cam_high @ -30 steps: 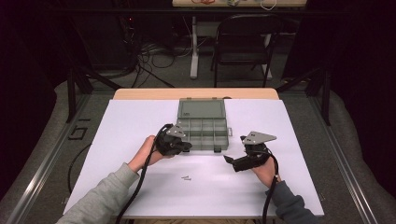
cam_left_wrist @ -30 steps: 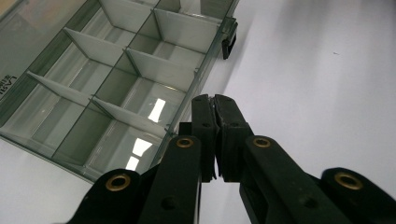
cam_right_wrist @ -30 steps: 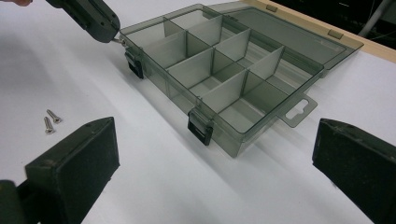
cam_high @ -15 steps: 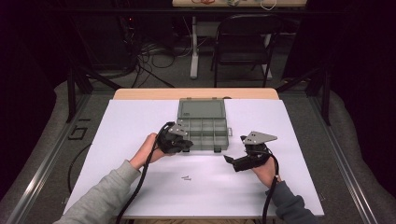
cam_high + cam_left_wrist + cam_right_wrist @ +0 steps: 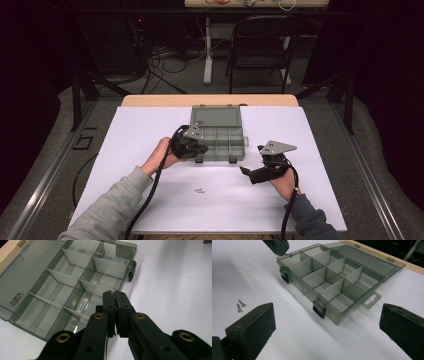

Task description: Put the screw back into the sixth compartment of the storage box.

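Box: the smoky clear organizer box (image 5: 217, 135) is sitting centre of the high view on the white table cover (image 5: 125, 150), lid (image 5: 27, 272) lying flat open toward the far edge, compartments all looking empty.

Screws: two little screws (image 5: 200, 190) are lying loose just below centre of the high view, well apart from the box; in the right gripper view they're sitting at the left edge (image 5: 239, 305).

Left gripper: the left gripper (image 5: 196, 148) is hovering at the box's near-left corner, jaws pressed together. Can't tell if anything tiny is pinched between them, looks like nothing.

Right gripper: the right gripper (image 5: 246, 171) is hanging to the lower right of the box, jaws spread wide, gripping nothing, pointing toward the box front and its latches (image 5: 319, 310).

Step, my guess: getting ready to grab a screw and drop it in a compartment.

How I'd do it: I'm thinking swing the right one left toward the screws, come down nearly flat so a jaw is landing on each side of one shank, then close slowly. They're lying side by side, so go for the outer one to avoid dragging both.

Watch out: they're skidding easily on that smooth cover, I reckon.
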